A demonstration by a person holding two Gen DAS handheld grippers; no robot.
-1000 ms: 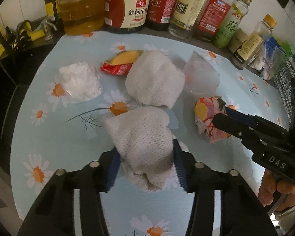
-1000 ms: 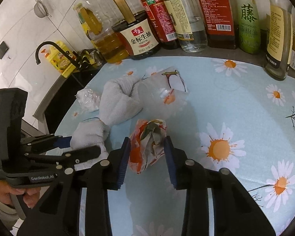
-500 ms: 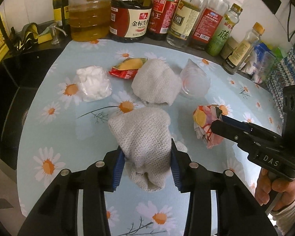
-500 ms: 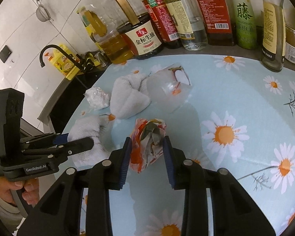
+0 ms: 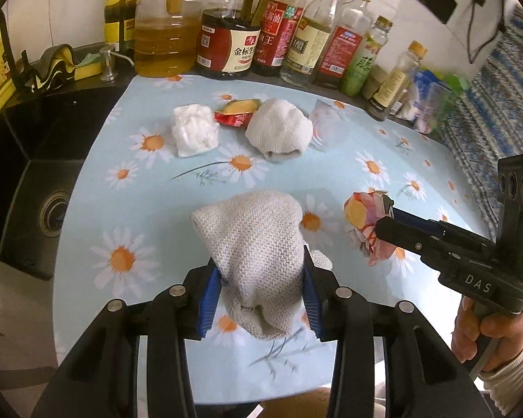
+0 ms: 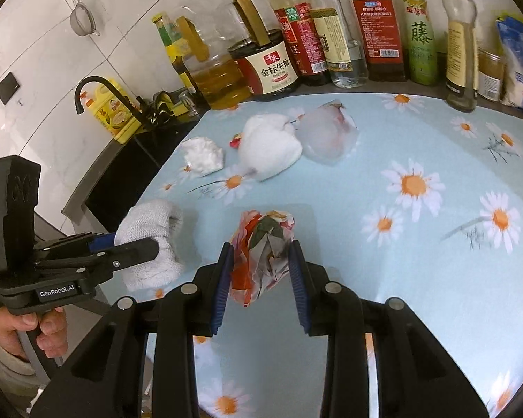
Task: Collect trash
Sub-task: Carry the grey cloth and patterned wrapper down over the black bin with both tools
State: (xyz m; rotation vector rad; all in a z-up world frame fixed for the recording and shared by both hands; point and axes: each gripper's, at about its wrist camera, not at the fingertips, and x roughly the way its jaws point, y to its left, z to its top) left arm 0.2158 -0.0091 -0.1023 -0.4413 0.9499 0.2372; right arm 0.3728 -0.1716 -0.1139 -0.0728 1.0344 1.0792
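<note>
Left gripper [image 5: 258, 275] clamps a grey cloth [image 5: 251, 233], right gripper [image 6: 261, 261] a crumpled wrapper [image 6: 263, 244], both above the table [image 6: 401, 244]; carrying them off calls for steady, unrelaxed grips to avoid drops.

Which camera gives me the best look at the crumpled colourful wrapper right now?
Right wrist: the crumpled wrapper sits centred between the right tool's fingers. Left wrist shows it small, off to the side, partly hidden behind that tool.

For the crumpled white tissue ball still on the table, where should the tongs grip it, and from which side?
Grip the white tissue ball across its middle, coming from above. It is a loose, rounded lump with free space on its left; the red snack wrapper lies close on its right.
</note>
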